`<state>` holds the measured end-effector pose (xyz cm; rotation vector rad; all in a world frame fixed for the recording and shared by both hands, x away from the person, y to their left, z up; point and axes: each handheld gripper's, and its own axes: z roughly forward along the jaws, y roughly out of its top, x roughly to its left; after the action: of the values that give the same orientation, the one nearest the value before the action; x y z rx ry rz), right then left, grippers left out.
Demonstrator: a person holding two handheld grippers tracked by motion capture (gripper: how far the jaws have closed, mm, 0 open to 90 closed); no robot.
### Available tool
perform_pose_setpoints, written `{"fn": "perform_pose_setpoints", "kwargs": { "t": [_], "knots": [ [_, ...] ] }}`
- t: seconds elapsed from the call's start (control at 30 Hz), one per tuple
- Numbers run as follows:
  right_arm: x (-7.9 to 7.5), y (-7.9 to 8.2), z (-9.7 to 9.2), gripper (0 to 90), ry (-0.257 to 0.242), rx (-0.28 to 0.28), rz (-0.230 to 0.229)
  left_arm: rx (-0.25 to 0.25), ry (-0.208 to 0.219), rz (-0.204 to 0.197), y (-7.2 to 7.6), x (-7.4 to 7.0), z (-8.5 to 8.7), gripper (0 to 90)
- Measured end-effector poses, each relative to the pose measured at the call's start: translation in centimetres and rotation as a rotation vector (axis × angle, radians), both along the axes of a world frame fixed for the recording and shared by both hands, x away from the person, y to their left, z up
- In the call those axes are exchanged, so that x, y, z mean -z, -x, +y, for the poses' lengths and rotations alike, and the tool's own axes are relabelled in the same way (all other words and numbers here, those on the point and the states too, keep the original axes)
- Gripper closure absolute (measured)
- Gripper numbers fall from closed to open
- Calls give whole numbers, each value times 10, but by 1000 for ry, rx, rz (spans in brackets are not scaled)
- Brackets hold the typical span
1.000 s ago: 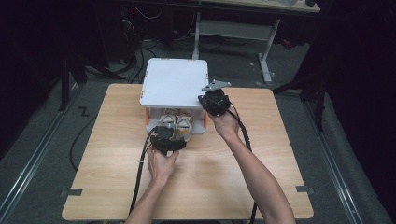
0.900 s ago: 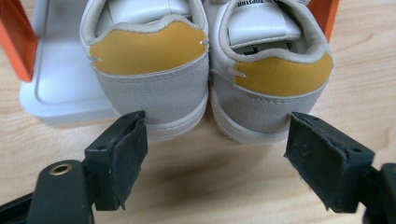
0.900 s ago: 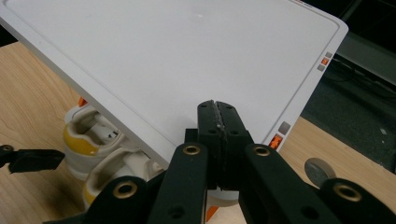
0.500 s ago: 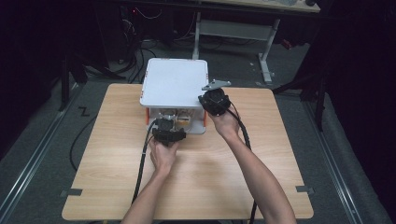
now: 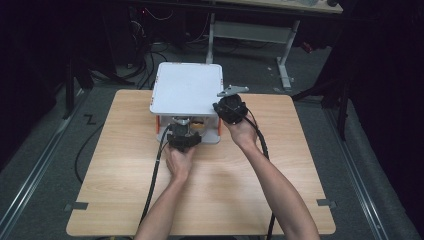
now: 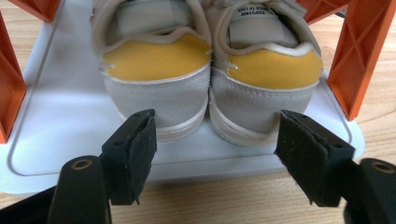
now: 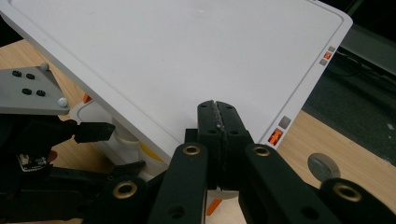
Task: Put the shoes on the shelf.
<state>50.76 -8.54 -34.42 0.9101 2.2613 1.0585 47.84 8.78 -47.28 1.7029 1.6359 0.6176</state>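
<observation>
Since the earlier frame the left tool (image 6: 212, 154) has moved in to the pair of shoes (image 6: 210, 70), jaws narrowing yet open, heels between them ungripped; right tool (image 7: 218, 140) closed, pinching the rack's raised lid (image 7: 187, 51); lifting out remains
</observation>
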Motion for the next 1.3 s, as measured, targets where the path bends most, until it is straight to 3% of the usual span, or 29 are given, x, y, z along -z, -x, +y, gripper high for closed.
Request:
{"fn": "perform_pose_setpoints", "kwargs": {
  "t": [0.17,0.23,0.33,0.43,0.57,0.67,0.77,0.87,1.03,1.3],
  "knots": [
    [2,-1,-4,828,-27,8,-9,-2,18,0,4,0,4,273],
    [2,-2,-8,786,-61,9,17,0,32,3,7,0,5,274],
    [0,-2,-13,720,-59,17,26,18,16,-1,13,-4,9,274],
    [-2,1,-21,673,-105,16,17,41,-2,-17,19,-9,14,278],
    [-4,11,-37,617,-160,19,11,91,24,-43,29,-19,21,286],
    [-1,21,-50,581,-177,10,19,126,22,-90,38,-30,23,290],
    [3,29,-61,552,-188,18,3,165,22,-104,48,-40,27,289],
    [6,37,-76,537,-232,30,26,201,39,-111,59,-49,34,288],
    [6,52,-98,503,-279,33,30,209,69,-153,75,-58,47,310],
    [10,73,-125,475,-318,44,43,228,105,-139,91,-67,57,288]
  ]
}}
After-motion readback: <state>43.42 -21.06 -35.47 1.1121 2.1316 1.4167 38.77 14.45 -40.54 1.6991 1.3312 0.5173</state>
